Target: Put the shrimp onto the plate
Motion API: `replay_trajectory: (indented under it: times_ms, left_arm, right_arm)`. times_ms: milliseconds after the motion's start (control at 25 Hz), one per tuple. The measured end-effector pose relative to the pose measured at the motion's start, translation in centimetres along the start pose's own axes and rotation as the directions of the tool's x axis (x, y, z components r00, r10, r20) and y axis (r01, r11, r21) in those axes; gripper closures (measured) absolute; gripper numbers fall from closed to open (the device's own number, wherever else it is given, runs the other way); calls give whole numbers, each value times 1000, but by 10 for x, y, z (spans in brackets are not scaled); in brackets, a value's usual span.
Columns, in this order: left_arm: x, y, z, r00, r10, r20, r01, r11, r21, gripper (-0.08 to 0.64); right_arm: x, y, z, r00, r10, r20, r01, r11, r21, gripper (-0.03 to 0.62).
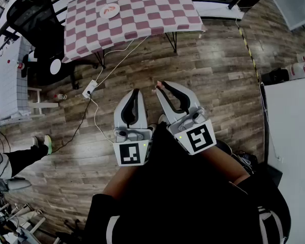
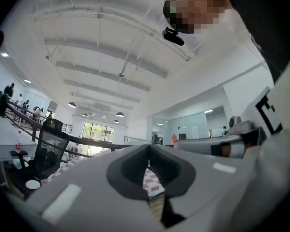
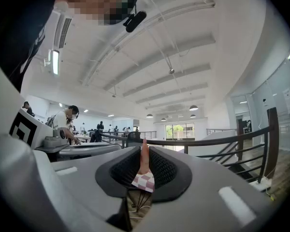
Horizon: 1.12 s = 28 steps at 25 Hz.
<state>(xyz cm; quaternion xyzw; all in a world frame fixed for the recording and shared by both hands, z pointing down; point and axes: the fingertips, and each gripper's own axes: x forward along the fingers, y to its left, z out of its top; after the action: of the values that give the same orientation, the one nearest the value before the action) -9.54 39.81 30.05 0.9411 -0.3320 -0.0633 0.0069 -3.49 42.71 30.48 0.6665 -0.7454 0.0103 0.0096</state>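
The shrimp [image 1: 158, 84] is a small orange piece pinched at the tips of my right gripper [image 1: 160, 87]; in the right gripper view the shrimp [image 3: 144, 156] stands upright between the shut jaws of that gripper [image 3: 144, 164]. My left gripper [image 1: 136, 92] is beside it, shut with nothing in it, and its own view shows the closed jaws of the left gripper [image 2: 149, 153]. Both are held close to the body above the wooden floor. The white plate [image 1: 110, 10], with a reddish shape on it, lies far ahead on the checkered table [image 1: 152, 11].
A black office chair [image 1: 33, 19] stands left of the table. A power strip [image 1: 90, 88] with cables lies on the floor between me and the table. A white table [image 1: 295, 136] is at the right; a person's leg [image 1: 25, 154] is at the left.
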Motion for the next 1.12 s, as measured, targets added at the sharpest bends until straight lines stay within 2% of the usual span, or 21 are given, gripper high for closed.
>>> replay_trajectory:
  times_ms: [200,400,600,800,920,1120]
  left_arm:
    - [-2,-5,-3,1000,3,-9,-3,1000,7,551]
    - [1,-6,0,1000,4,3,-4,1000,-1,551]
    - [1,-8,-5,1000,24,-16,-24,1000,12,551]
    - [-8,10,3,994,105,3,-105,994,24,551]
    - [-15,21,-2,987,163,-7,-163,986,21,551]
    - [-14,15,-12,986,161,-36,-161,987,17,551]
  right_arm:
    - [-5,-4,-3,1000,-3,2,3,1000,1,537]
    - [-7,-6,2,999,20,30,-22,998,61,537]
    - [-9,-12,0,999,29,26,-30,997,65,535]
    - [-17,-10,-1,998,49,29,-51,997,65,537]
    - [-23,-12,-5,998,53,36,-53,998,18,535]
    - [-24,-20,-10,999,46,22,-46,999,11,535]
